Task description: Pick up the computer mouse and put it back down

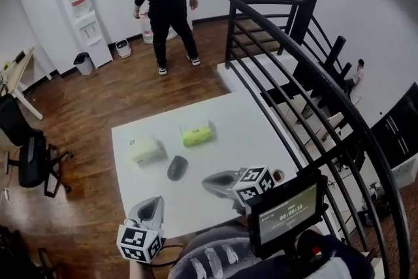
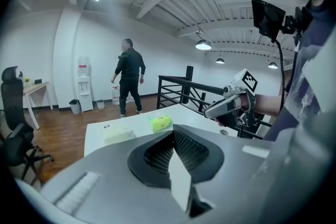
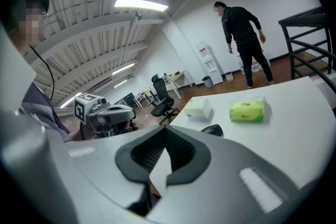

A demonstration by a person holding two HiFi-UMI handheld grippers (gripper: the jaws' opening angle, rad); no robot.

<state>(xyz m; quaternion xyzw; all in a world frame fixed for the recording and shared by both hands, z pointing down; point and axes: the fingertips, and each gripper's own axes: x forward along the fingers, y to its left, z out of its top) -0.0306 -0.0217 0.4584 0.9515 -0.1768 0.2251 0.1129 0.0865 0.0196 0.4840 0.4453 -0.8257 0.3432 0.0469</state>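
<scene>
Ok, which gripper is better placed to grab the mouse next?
Right, probably: the right gripper sits nearer the mouse, pointing roughly toward it; the left gripper hangs farther back.

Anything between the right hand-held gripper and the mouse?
Nothing visible. Only bare table lies between the right hand-held gripper and the mouse; the green pack and white box sit beyond it.

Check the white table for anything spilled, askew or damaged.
Nothing stands out. The mouse, green pack and white box lie flat and apart on the table, with no spill or damage visible.
</scene>
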